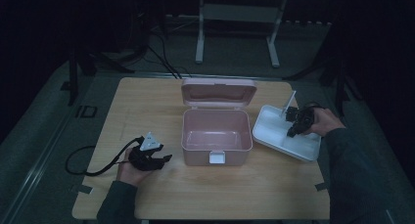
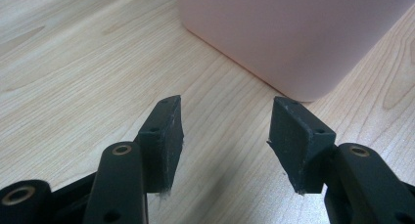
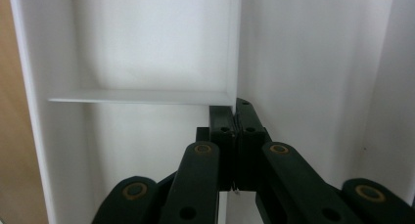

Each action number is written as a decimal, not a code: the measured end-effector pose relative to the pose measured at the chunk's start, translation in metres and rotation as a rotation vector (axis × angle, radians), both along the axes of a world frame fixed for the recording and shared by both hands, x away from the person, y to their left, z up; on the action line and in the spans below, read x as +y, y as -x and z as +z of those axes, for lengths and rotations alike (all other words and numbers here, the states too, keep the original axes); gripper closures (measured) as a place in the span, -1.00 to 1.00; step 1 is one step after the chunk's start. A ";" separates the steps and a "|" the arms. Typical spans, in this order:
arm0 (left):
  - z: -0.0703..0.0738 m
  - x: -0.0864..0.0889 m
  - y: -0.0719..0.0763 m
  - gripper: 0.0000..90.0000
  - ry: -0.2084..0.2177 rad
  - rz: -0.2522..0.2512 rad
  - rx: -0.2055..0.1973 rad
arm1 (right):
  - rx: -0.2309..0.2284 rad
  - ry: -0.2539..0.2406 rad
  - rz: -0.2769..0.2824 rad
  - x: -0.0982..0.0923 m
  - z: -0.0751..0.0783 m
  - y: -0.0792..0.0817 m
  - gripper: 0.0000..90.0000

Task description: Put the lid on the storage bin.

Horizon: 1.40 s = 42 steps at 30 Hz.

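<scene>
Right tongs [image 3: 236,117] are clenched on the white tray's [image 1: 274,138] divider wall [image 3: 234,48]; left tongs [image 2: 225,136] rest released by the pink box [image 1: 217,136]; no readable writing.

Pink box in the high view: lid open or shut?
Open. The pink box has its lid swung back and standing behind it, and the bare inside shows.

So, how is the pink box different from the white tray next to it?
The pink box is deep, with a hinged lid standing open behind it; the white tray is shallow and has no lid. The box is one undivided space, while the tray is divided into compartments by thin walls. The right gripper is shut on one of the tray's dividers, while the open left gripper rests apart from the box. Both containers sit on the wooden table.
</scene>
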<state>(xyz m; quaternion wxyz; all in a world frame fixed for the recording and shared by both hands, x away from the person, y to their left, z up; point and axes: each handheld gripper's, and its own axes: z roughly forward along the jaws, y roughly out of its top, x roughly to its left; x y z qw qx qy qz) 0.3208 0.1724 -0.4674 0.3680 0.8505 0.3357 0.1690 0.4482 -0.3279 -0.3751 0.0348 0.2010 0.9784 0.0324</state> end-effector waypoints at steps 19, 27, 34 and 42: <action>0.000 -0.001 0.000 0.02 -0.004 -0.003 -0.001 | -0.041 0.007 0.185 0.032 0.064 0.034 0.98; 0.000 -0.001 0.000 0.02 -0.001 -0.001 -0.002 | -0.038 0.001 0.251 0.055 0.066 0.039 0.98; 0.000 -0.001 -0.001 0.02 -0.001 -0.003 -0.003 | -0.029 -0.010 0.314 0.087 0.067 0.041 0.98; 0.001 -0.001 -0.001 0.02 0.004 -0.004 -0.003 | -0.030 0.004 0.381 0.123 0.073 0.044 0.98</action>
